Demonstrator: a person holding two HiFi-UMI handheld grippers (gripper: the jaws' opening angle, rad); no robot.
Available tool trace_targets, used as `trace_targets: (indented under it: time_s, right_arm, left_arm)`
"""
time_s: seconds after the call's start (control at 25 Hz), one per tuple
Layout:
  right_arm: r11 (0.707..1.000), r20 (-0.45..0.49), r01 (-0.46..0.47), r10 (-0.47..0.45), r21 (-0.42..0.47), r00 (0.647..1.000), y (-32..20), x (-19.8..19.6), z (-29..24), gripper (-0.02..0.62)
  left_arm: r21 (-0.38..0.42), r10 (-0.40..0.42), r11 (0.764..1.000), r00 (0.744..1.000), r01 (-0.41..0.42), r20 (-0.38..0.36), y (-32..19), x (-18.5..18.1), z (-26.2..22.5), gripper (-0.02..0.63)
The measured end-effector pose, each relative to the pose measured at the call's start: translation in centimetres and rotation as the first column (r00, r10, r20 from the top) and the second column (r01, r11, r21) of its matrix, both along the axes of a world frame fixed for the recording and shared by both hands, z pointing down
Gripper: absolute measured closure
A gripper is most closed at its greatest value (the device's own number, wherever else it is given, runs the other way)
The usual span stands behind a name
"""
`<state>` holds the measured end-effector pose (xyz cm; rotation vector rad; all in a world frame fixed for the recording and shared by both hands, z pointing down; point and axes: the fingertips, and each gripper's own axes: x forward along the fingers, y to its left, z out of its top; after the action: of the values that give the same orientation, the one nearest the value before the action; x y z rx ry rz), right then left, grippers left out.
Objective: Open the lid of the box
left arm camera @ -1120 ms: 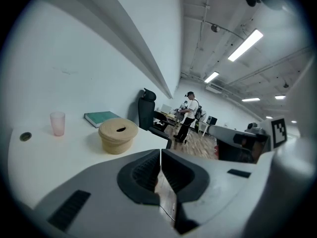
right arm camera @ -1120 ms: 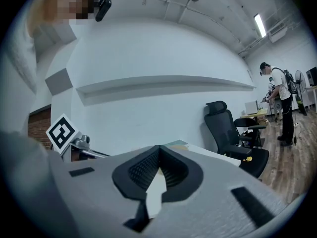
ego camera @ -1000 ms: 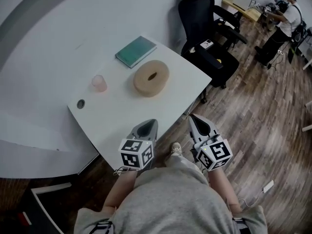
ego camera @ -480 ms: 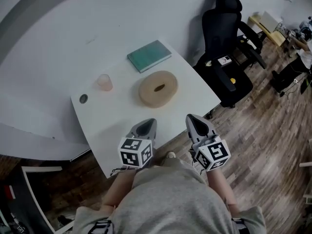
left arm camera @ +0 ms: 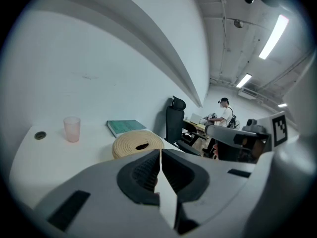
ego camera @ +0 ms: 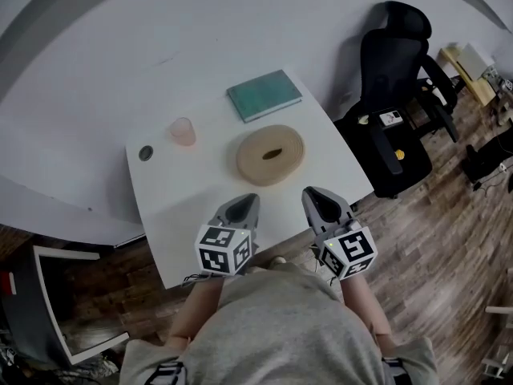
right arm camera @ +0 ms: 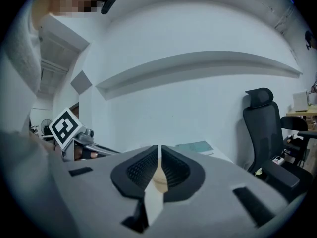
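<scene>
Since both claws hang short of it, the box (ego camera: 270, 155) sits mid-tabletop (ego camera: 184, 191), untouched, lid seemingly on. Left claw (ego camera: 247, 201) closed, empty. Right claw (ego camera: 311, 195) just opening a crack, nothing between. Whole task left.

Top: we wear a plain grey short-sleeved shirt (ego camera: 280, 327).
Left tool (ego camera: 249, 199): grey shell, black ribbed pads, white cube with black square markers.
Right tool (ego camera: 309, 192): the same build; its jaws have just been opening a crack, with nothing between them.

Left gripper (ego camera: 247, 202) closed; right gripper (ego camera: 314, 194), empty, just opening.
</scene>
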<state>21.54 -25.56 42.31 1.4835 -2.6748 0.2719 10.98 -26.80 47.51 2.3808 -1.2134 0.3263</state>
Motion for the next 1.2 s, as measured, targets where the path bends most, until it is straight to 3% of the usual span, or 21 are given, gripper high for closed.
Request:
trace_targets:
  time_s: [0.28, 0.64, 1.2]
  right_arm:
    - [0.997, -0.029, 0.08, -0.08, -0.017, 0.996, -2.0, -0.9, 1.2, 0.528]
    - [0.98, -0.08, 0.195, -0.198, -0.048, 0.977, -3.6, -2.6, 2.9, 0.465]
    - [0.953, -0.278, 0.285, -0.304, -0.106, 0.911, -5.8, -5.0, 6.9, 0.36]
  left_arm:
    - [0.003, -0.067, 0.998, 0.998, 0.067, 0.007, -0.9, -0.9, 0.6, 0.59]
    - [-0.034, -0.125, 0.991, 0.992, 0.126, 0.027, -1.2, -1.8, 2.5, 0.511]
    - [-0.107, -0.093, 0.989, 0.992, 0.101, 0.081, -2.5, -2.4, 7.3, 0.425]
